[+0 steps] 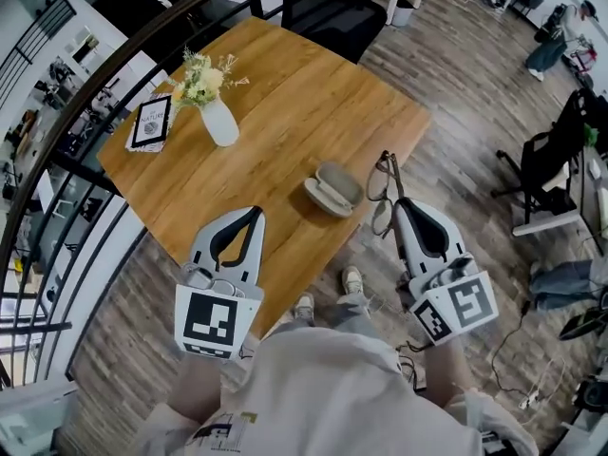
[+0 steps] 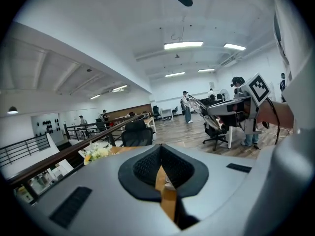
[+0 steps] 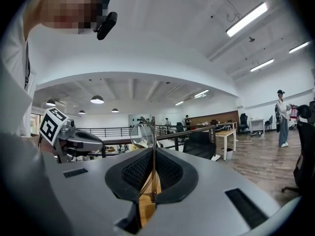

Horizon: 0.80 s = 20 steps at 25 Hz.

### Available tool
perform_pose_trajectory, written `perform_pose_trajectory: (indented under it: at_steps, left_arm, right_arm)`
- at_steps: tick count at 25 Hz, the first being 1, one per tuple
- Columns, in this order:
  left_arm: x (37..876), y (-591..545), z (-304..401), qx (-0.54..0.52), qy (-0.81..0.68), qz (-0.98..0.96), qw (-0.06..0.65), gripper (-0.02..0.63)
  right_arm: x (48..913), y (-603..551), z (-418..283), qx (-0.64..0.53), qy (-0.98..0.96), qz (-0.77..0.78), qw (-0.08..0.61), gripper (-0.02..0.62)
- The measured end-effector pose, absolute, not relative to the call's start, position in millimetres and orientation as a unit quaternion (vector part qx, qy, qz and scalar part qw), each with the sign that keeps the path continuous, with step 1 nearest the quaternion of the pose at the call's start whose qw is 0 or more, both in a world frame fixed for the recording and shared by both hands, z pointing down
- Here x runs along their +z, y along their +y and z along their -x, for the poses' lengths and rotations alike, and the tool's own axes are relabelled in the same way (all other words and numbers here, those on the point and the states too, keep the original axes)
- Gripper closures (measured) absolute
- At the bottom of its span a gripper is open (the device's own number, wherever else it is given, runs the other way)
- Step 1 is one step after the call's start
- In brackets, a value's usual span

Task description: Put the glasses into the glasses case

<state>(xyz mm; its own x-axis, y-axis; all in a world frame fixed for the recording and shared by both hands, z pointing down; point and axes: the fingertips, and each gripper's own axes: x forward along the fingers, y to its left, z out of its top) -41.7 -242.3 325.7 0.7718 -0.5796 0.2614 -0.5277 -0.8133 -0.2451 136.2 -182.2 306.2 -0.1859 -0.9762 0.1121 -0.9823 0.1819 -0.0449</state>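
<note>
Head view, thin-framed glasses (image 1: pixel 383 192), open grey case (image 1: pixel 333 189)

The left gripper (image 1: pixel 253 215) is pointing forward, its jaws pressed together on nothing. The right gripper (image 1: pixel 397 204) is pinching the glasses (image 1: pixel 382 180).

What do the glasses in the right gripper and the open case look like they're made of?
Glasses: thin dark wire frame, probably metal, with clear lenses. Case: pale grey-beige shell, matte with no glare, probably fabric or leatherette over a hard form; can't tell which.
</note>
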Motion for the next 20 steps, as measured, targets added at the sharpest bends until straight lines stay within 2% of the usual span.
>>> perform_pose_trajectory:
  at_steps: [20]
  left_arm:
    - [350, -290, -46, -0.227, 0.413, 0.881, 0.033, 0.589]
  right_arm:
    - [341, -291, -210, 0.095, -0.866, -0.489, 0.044, 0.555]
